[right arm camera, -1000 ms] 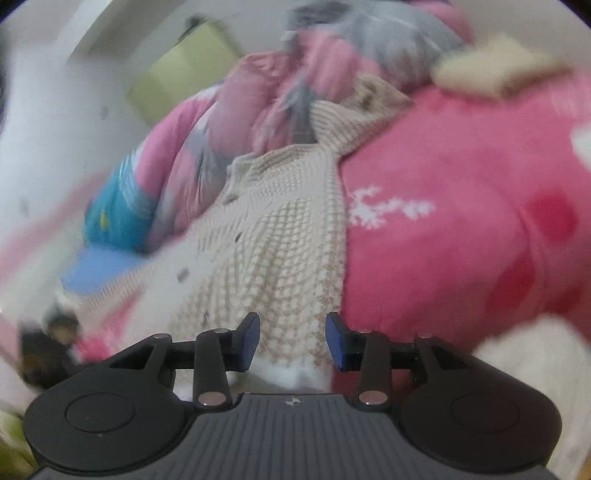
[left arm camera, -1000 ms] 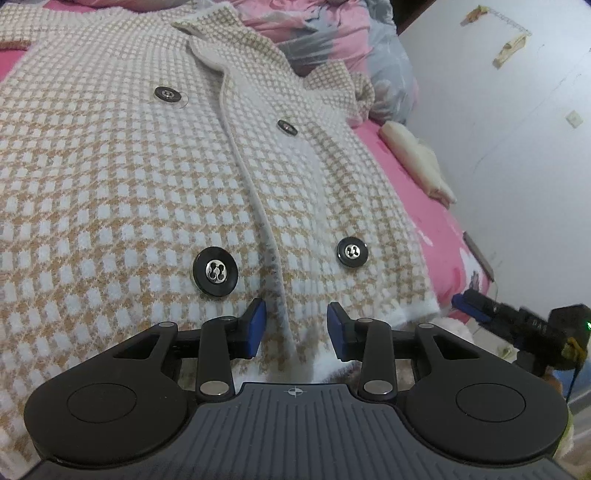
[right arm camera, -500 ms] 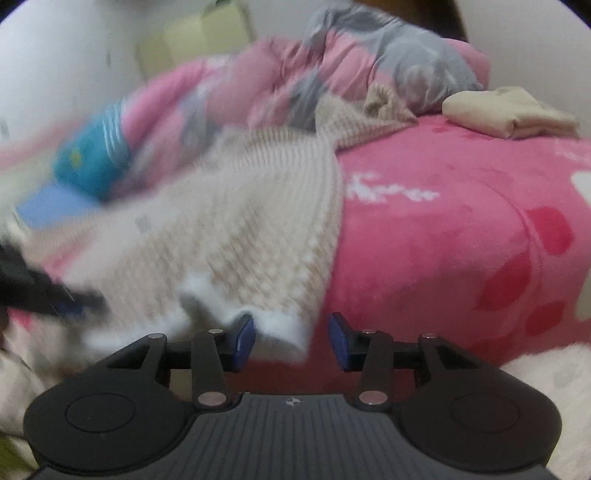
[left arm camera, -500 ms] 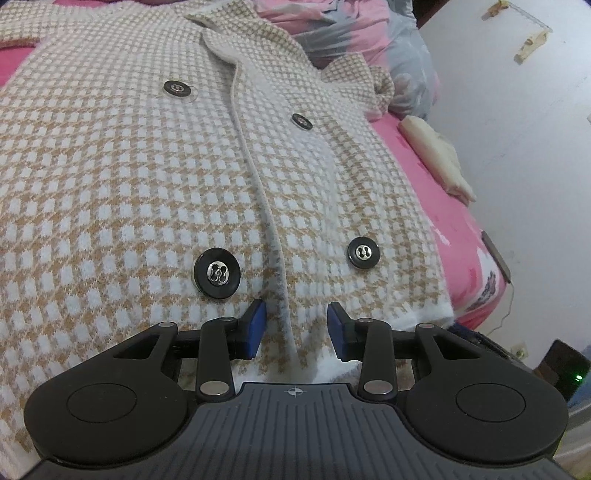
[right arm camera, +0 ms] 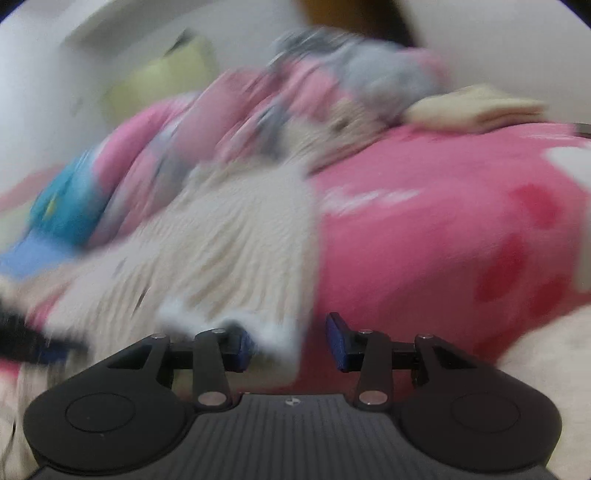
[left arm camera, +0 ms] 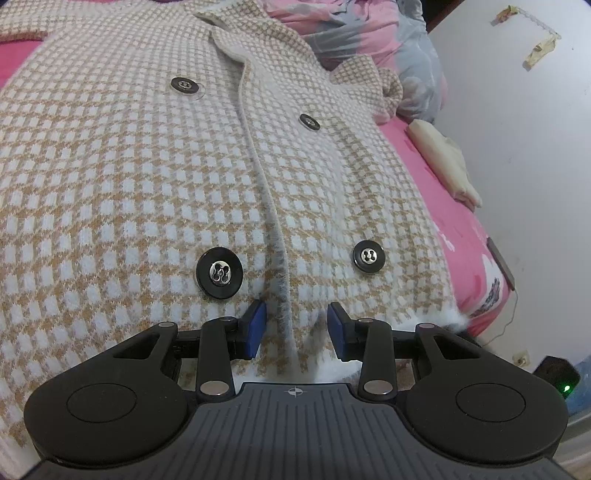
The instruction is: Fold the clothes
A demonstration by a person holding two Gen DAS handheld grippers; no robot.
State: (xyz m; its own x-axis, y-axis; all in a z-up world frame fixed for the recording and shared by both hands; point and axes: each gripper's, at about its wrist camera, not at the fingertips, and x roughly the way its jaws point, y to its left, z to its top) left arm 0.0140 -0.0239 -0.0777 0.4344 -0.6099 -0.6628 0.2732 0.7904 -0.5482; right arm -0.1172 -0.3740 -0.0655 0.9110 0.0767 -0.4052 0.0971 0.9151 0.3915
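A tan-and-white checked cardigan (left arm camera: 147, 166) with large black buttons (left arm camera: 219, 272) lies spread flat on the pink bed. My left gripper (left arm camera: 295, 325) sits at its bottom hem, right over the front edge. Its jaws are parted, with fabric lying between the blue pads (left arm camera: 255, 328), which do not press it. In the blurred right wrist view, my right gripper (right arm camera: 290, 341) is low at the cardigan's (right arm camera: 229, 251) right hem corner. That fuzzy white corner hangs between its parted jaws, against the left pad (right arm camera: 243, 347).
A pink blanket (right arm camera: 424, 229) covers the bed. A heap of pink and grey quilt (left arm camera: 369, 29) lies at the head, and a folded cream cloth (right arm camera: 476, 107) sits by the white wall (left arm camera: 517, 147). A black device with a green light (left arm camera: 557, 376) stands on the floor.
The right gripper sank and tipped down to the hem corner, which now sits between its fingers. It is gone from the left wrist view. The left gripper stayed at the hem.
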